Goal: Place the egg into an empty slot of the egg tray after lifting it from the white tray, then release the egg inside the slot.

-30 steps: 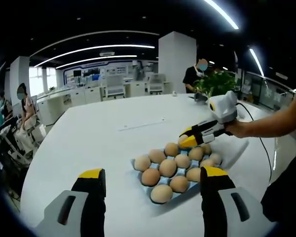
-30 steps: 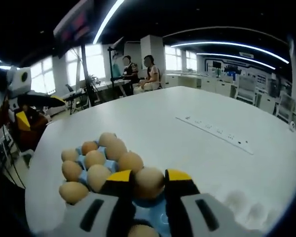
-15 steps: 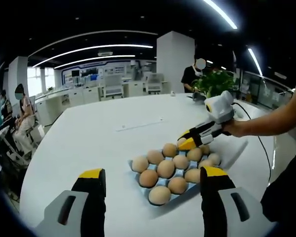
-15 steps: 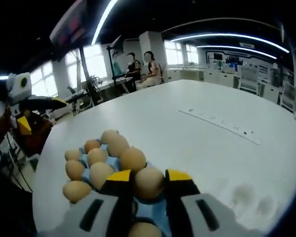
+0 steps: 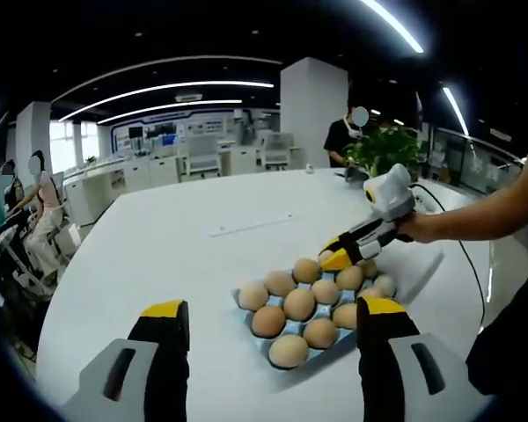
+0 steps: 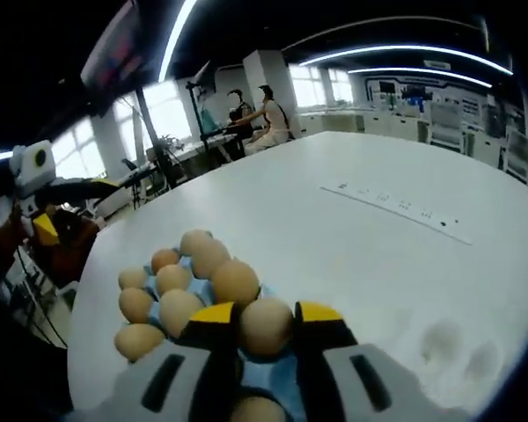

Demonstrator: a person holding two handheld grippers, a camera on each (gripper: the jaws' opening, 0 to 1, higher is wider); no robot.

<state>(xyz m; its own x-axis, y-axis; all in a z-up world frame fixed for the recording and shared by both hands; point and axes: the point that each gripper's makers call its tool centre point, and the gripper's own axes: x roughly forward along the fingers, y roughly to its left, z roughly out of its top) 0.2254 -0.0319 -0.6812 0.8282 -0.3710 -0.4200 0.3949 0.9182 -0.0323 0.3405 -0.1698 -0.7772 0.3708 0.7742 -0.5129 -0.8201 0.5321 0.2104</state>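
Observation:
A blue egg tray (image 5: 266, 341) holding several brown eggs lies on the white table, just beyond my left gripper (image 5: 273, 308), which is open with nothing between its fingers. My right gripper (image 6: 266, 318) is shut on a brown egg (image 6: 266, 327) and hovers low over the near corner of the egg tray (image 6: 268, 374). From the left gripper view, the right gripper (image 5: 336, 257) reaches in from the right over the tray's far side. The white tray (image 5: 427, 264) lies right of the egg tray.
A person's arm (image 5: 484, 220) holds the right gripper. A white power strip (image 5: 251, 222) (image 6: 392, 211) lies mid-table. A potted plant (image 5: 383, 145) stands at the table's far edge. The left gripper (image 6: 44, 220) shows at the left. People sit and stand in the background.
Both views shifted slightly with the hands. The right gripper stays shut on the egg above the egg tray, and the left gripper stays open.

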